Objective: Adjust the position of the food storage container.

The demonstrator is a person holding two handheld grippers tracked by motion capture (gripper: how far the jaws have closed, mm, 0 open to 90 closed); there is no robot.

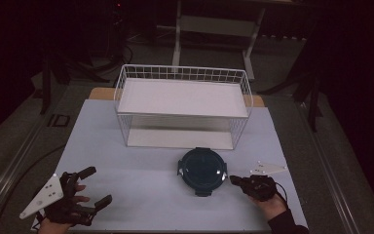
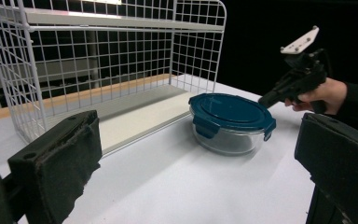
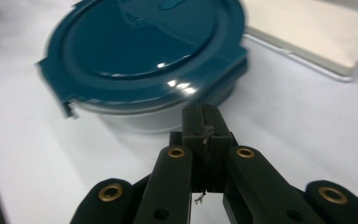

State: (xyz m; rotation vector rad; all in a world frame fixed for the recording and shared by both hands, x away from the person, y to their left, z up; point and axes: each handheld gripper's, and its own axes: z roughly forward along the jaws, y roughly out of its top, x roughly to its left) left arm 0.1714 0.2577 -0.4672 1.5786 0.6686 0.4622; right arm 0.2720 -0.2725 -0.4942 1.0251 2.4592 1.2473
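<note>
A round glass container with a dark teal clip-on lid [image 1: 202, 169] sits on the white table, in front of the wire rack. My right gripper [image 1: 233, 180] is just right of it, jaws pressed together with nothing between them, tips pointing at the container's side [image 3: 149, 60]. In the left gripper view the container [image 2: 230, 122] stands mid-table with the right gripper [image 2: 265, 100] close beside it. My left gripper [image 1: 97, 185] rests at the front left of the table, jaws spread wide and empty, its pads [image 2: 58, 161] framing the scene.
A white wire rack [image 1: 182, 105] with an upper shelf and a lower tray [image 1: 177, 138] stands at the back of the table [image 1: 141, 195]. Its mesh wall [image 2: 98, 60] rises left of the container. Dark floor and furniture legs surround the table.
</note>
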